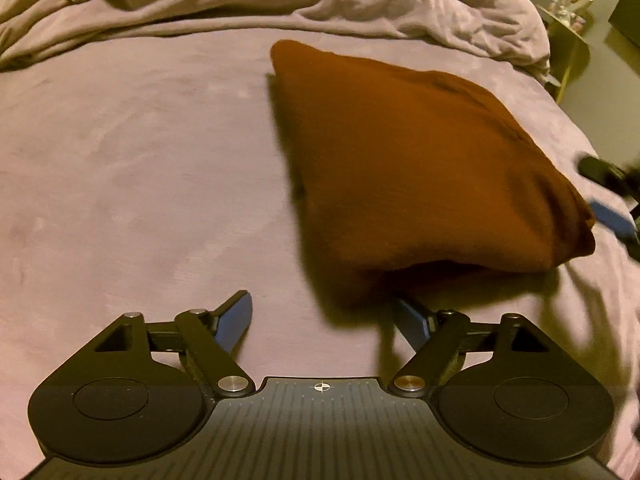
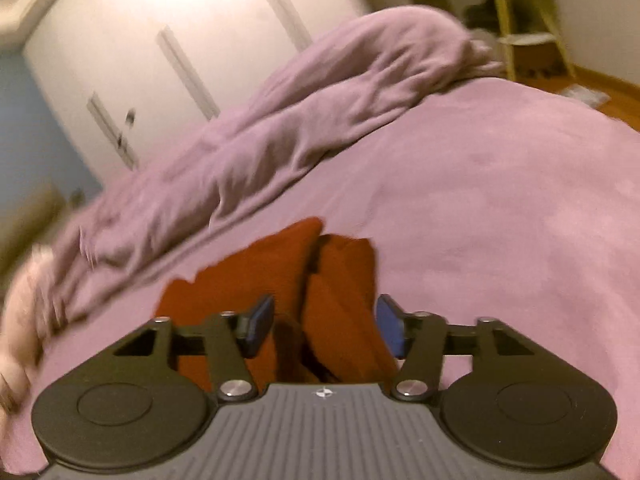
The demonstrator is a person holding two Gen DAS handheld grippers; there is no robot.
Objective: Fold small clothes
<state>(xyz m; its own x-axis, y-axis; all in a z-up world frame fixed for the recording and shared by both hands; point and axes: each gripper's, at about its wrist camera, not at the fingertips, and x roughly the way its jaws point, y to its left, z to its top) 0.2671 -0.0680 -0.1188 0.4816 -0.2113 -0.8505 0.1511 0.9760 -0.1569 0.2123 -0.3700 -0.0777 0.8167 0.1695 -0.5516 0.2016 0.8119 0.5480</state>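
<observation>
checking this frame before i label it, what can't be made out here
- Left wrist view: the near corner of the brown garment hides the left gripper's right finger tip.
- Left wrist view: the right gripper is cut by the frame edge and blurred.
- Right wrist view: motion blur hides the garment's fold layers; the right gripper body covers its near edge.

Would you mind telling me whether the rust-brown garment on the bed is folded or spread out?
Folded: the garment lies as a compact, thick, layered bundle on the purple bedcover, with stacked edges visible in the right wrist view.
</observation>
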